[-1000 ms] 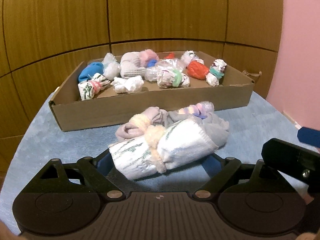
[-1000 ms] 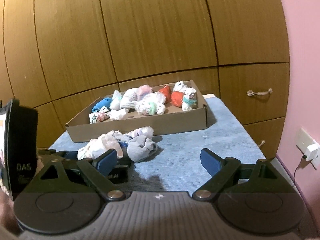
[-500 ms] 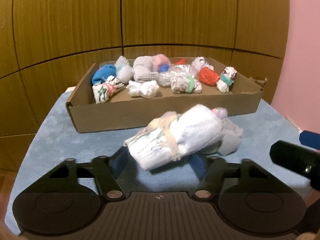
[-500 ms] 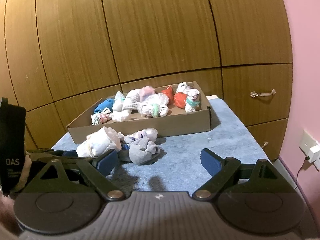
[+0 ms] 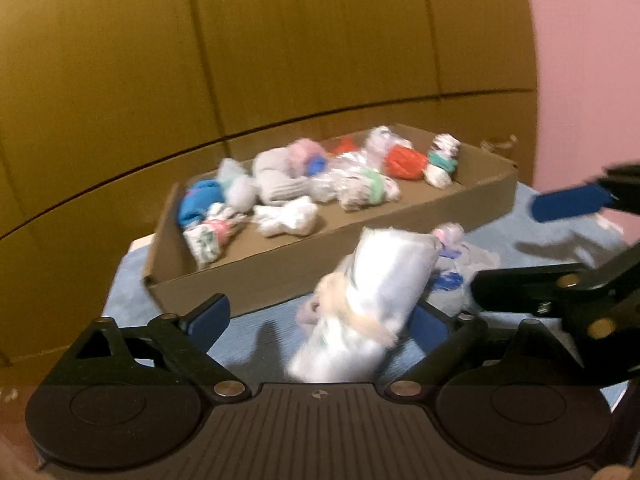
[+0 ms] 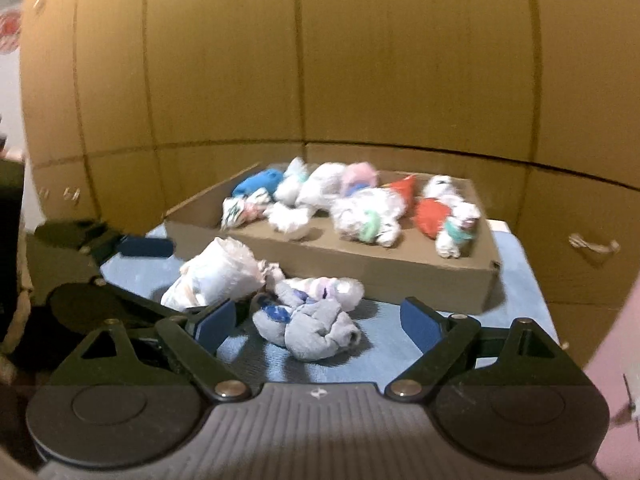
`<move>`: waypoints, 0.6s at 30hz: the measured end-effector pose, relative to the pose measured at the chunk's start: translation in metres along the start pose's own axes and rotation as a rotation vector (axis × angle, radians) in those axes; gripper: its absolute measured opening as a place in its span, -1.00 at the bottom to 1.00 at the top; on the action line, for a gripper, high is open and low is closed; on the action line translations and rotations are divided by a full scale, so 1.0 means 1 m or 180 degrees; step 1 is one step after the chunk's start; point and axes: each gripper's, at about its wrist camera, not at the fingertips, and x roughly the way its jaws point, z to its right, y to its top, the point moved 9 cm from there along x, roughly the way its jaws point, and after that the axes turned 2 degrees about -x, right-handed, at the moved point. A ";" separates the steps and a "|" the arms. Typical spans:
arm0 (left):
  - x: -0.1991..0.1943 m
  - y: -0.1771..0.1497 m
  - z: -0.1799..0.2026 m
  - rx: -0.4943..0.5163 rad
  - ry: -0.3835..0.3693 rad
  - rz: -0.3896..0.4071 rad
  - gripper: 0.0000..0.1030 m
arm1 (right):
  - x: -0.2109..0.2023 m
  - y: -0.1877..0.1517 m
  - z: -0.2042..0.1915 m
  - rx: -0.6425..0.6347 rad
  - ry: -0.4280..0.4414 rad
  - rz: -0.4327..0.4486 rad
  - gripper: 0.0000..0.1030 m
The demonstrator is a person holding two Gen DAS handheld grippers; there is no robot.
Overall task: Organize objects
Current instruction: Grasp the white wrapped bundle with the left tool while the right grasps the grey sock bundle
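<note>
A white rolled sock bundle (image 5: 376, 300) with a cream band lies tilted between the fingers of my left gripper (image 5: 320, 322), leaning against the right finger. The left finger stands well clear of it; the jaws are opening. The right wrist view shows the same roll (image 6: 220, 276) inside the left gripper (image 6: 168, 280). A grey sock bundle (image 6: 316, 328) with blue and lilac bits lies on the blue cloth just ahead of my right gripper (image 6: 316, 322), which is open and not touching it. The right gripper (image 5: 552, 244) also shows at the right edge of the left wrist view.
A shallow cardboard box (image 6: 400, 276) behind the bundles holds several rolled socks in white, blue, red and pink. It stands on a blue-covered table (image 6: 520, 280). Wooden cabinet fronts rise behind, one with a handle (image 6: 592, 244). A pink wall is at the right.
The left gripper had closed on the white roll and lifted it; now its jaws stand wide and the roll has tipped toward the right finger. Both views have rolled, and the right gripper has come closer.
</note>
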 end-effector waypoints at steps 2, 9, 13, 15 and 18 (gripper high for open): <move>0.007 -0.002 0.001 0.0039 -0.0067 -0.0068 0.66 | 0.009 0.001 0.001 -0.0088 0.0094 -0.0077 0.64; 0.003 -0.011 0.003 0.0007 -0.0272 -0.0217 -0.06 | 0.032 -0.008 -0.003 -0.0115 0.0382 -0.0389 0.21; -0.008 -0.012 -0.003 -0.0066 -0.0248 -0.0206 -0.13 | 0.031 -0.013 -0.007 -0.0112 0.0406 -0.0384 -0.02; -0.014 -0.012 -0.008 -0.0145 -0.0251 -0.0221 -0.16 | 0.023 -0.012 -0.006 -0.0050 0.0382 -0.0349 -0.03; -0.021 -0.018 -0.015 -0.0246 -0.0226 -0.0322 -0.17 | 0.008 -0.012 -0.003 0.0152 0.0340 -0.0264 -0.03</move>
